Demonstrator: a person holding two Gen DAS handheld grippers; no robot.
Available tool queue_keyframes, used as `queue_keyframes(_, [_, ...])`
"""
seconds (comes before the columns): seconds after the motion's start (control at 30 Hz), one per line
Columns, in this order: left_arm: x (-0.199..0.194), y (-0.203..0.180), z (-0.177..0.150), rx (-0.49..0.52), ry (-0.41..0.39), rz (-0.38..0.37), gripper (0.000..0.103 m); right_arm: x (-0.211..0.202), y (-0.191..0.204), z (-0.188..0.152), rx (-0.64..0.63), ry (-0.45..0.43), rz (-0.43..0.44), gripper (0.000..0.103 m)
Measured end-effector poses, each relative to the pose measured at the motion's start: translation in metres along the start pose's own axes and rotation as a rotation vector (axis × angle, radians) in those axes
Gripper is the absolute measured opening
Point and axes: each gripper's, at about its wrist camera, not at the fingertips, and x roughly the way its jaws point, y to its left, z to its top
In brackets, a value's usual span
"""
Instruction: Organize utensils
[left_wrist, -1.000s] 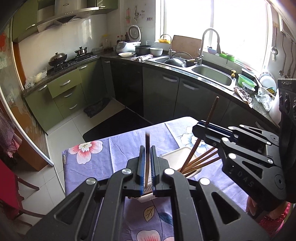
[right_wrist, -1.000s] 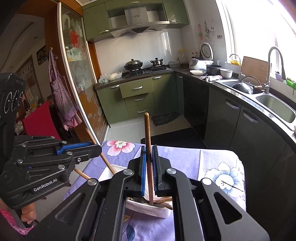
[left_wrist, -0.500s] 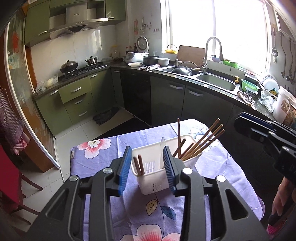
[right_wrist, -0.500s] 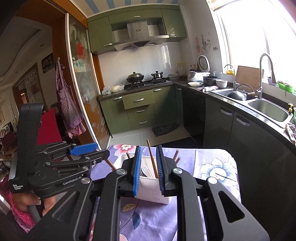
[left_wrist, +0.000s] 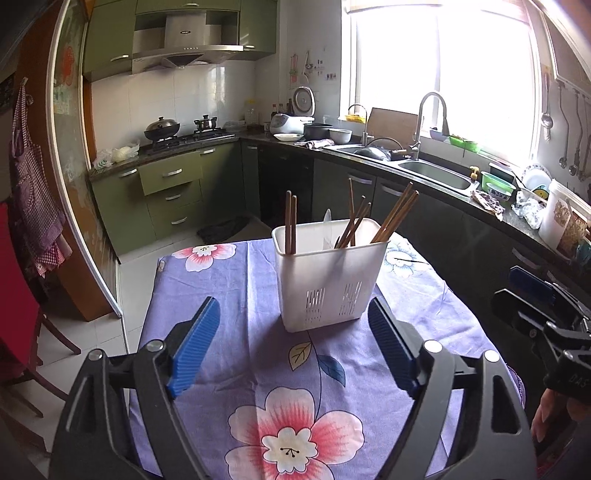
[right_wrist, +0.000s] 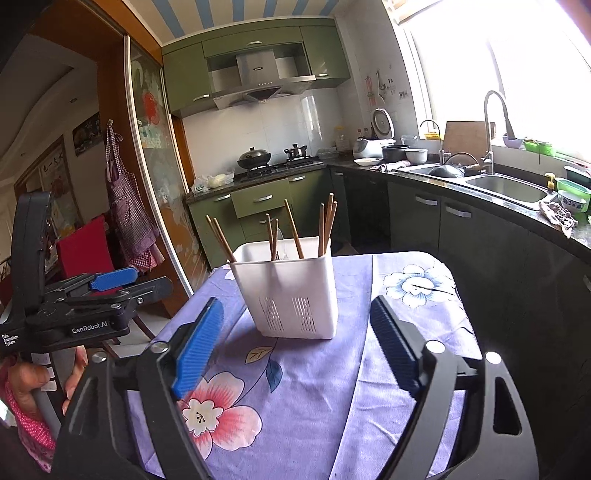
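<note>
A white plastic utensil holder stands upright on the table with its purple floral cloth; it also shows in the right wrist view. Several brown wooden chopsticks stand in it, two of them in the left compartment. My left gripper is open and empty, back from the holder. My right gripper is open and empty, also back from the holder. The right gripper shows at the right edge of the left wrist view.
The table edge drops off at left and right. A red chair stands left of the table. Dark kitchen cabinets, a sink and a cluttered counter run behind and to the right.
Both grippers were shut on chopsticks over the holder a second ago. They opened, left the chopsticks in the holder, and drew back and up from it.
</note>
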Motion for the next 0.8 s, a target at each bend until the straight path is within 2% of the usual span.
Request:
queue_keyframes(0.13, [-0.013, 0.007, -0.018, -0.021, -0.012, 0.013, 0.086, -0.02, 0.011, -0.013, -0.022, -0.037, -0.02, 0.099])
queue_keyframes(0.37, [-0.037, 0.02, -0.043, -0.045, -0.049, 0.026, 0.096, -0.045, 0.034, -0.019, -0.082, -0.061, -0.08, 0.099])
queue_keyframes(0.6, [-0.043, 0.033, -0.056, -0.067, -0.013, 0.049, 0.096, -0.067, 0.04, -0.019, -0.094, -0.101, -0.133, 0.099])
queue_keyframes(0.8, [-0.053, 0.032, -0.06, -0.071, -0.044, 0.063, 0.096, -0.071, 0.046, -0.022, -0.109, -0.103, -0.159, 0.099])
